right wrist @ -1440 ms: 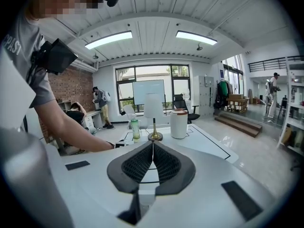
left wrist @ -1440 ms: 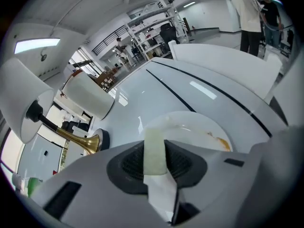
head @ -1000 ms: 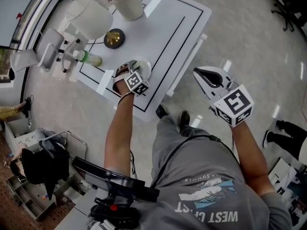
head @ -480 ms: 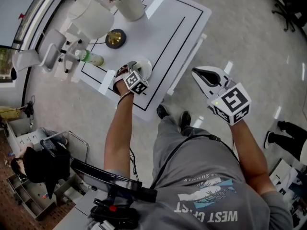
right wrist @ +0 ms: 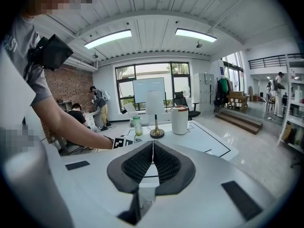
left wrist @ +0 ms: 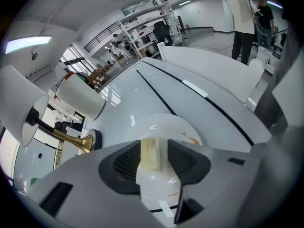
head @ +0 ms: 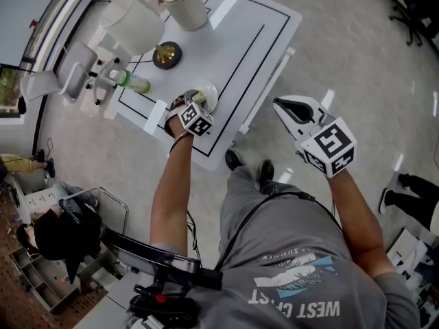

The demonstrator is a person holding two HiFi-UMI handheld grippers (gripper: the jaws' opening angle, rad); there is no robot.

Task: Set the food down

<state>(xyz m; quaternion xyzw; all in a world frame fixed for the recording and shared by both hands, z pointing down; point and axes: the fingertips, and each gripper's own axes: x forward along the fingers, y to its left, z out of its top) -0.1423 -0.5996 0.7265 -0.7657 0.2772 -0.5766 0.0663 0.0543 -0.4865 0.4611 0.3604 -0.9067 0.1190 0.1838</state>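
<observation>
A pale yellow stick of food (left wrist: 151, 152) lies on a small white plate (left wrist: 178, 127) on the white table (head: 240, 40). My left gripper (left wrist: 154, 158) points steeply down over that plate (head: 209, 94). Its jaws have just been opening and now stand open. The food stands between the pads, with a gap showing on its right side. In the head view the left gripper (head: 194, 103) sits near the table's front edge. My right gripper (head: 287, 106) hovers off the table over the floor. Its pads (right wrist: 152, 158) are shut together on nothing.
Farther back on the table stand a brass-based lamp (head: 165, 53) with a white shade (head: 134, 25), a white canister (head: 182, 2) and a green bottle (head: 128, 81). Black lines and white tape mark the tabletop. A white chair (head: 55, 77) stands at the table's left.
The left gripper's jaws have spread over the plate, and the pale food now shows between them. The right gripper has kept its place.
</observation>
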